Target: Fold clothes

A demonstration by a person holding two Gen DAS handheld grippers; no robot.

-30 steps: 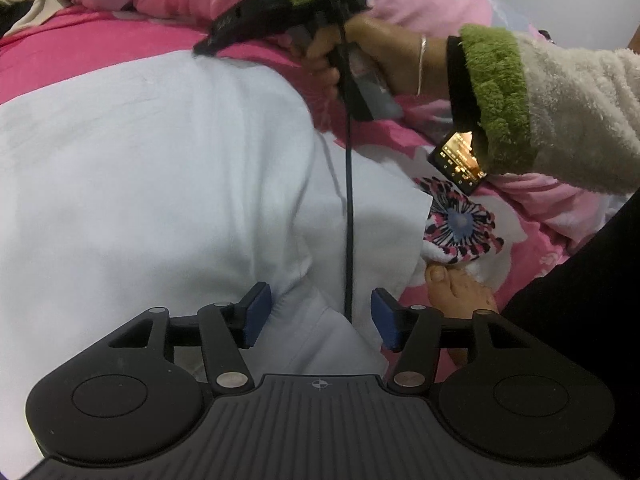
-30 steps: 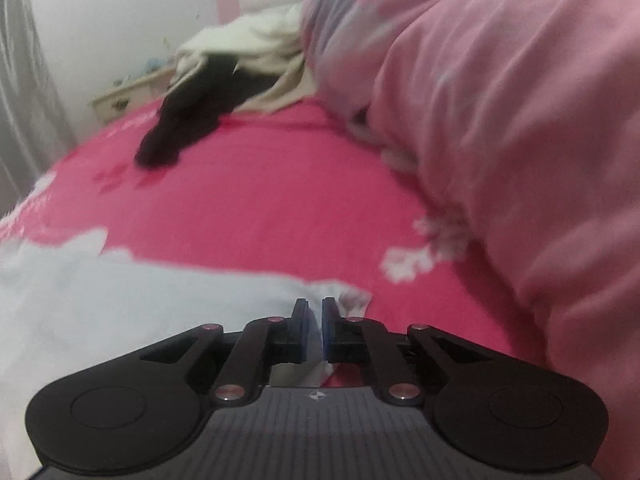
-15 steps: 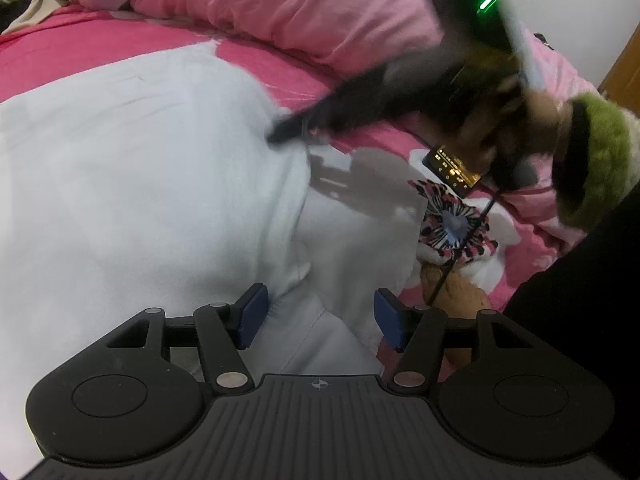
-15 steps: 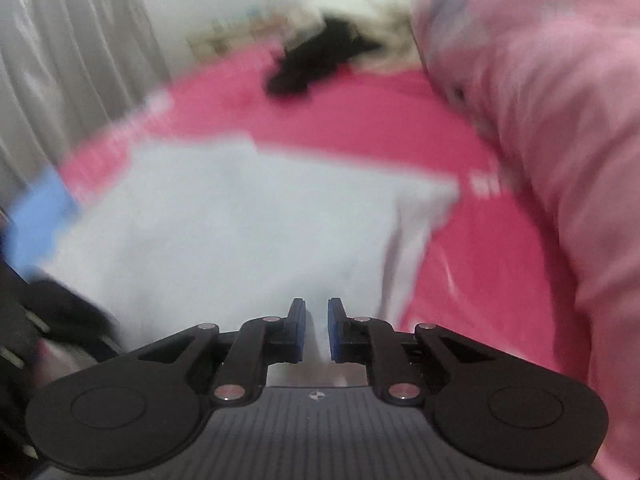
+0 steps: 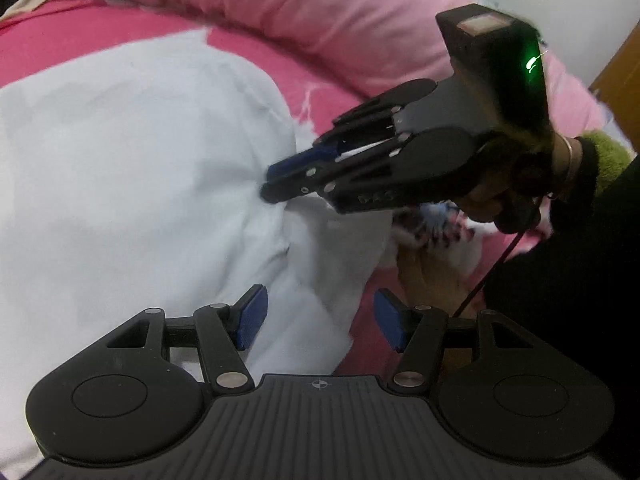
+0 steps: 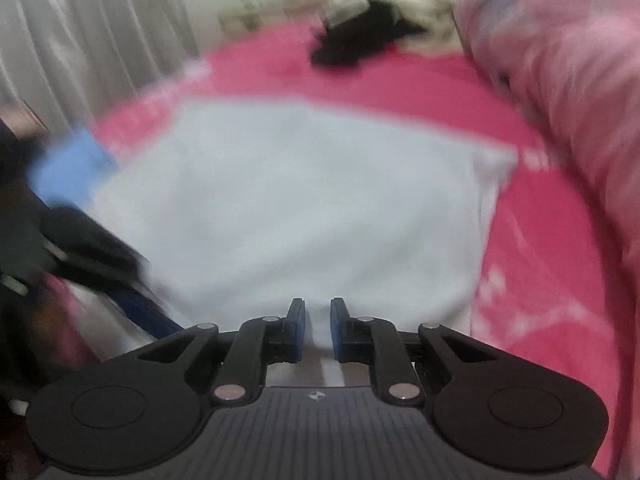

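Left wrist view: white garment (image 5: 132, 168) spread on pink bed sheet (image 5: 60, 52), pink duvet (image 5: 320, 12) behind, left tool (image 5: 318, 320) half open over its near fold, gripping nothing, right tool (image 5: 280, 184) nosing into a crease; right wrist view: black clothing (image 6: 360, 40) far off, right tool (image 6: 318, 326) with a narrow gap, recently widened, garment beneath, contact unclear.

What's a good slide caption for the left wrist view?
Right gripper reaches the white garment on the pink bed; left gripper open.

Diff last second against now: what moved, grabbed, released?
The right gripper swung from the far corner of the white garment across to its near edge, close to the left gripper. Its jaws have just been opening slightly; white cloth shows in the gap, but a grip is unclear. Unchanged: left gripper open over the garment's edge, garment spread out.
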